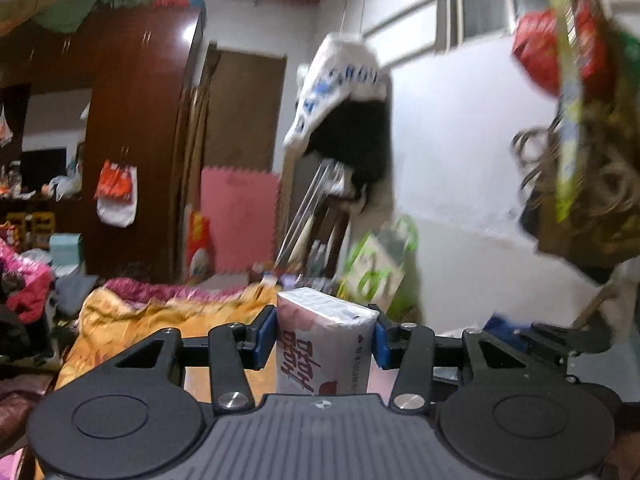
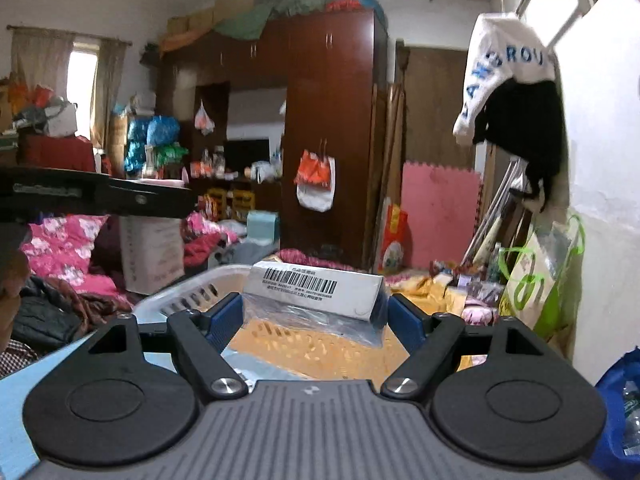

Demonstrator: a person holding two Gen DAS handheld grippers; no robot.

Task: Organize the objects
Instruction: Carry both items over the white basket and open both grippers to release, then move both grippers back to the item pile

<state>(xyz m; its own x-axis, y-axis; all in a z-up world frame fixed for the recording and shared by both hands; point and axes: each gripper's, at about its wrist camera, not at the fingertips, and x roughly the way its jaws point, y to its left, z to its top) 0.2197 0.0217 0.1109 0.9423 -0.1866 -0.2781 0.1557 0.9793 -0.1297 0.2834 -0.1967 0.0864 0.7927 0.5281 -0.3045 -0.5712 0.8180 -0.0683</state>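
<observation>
Behind everything stands the dark brown wardrobe [image 2: 328, 128]. A white laundry basket [image 2: 188, 292] sits just ahead of my right hand-held gripper [image 2: 314, 316], whose blue pads are clamped on a plastic-wrapped box with a barcode label [image 2: 316, 292], held above the basket. My left hand-held gripper [image 1: 325, 334] is clamped on an upright tissue pack [image 1: 322, 340], over the orange bedding [image 1: 160, 320].
</observation>
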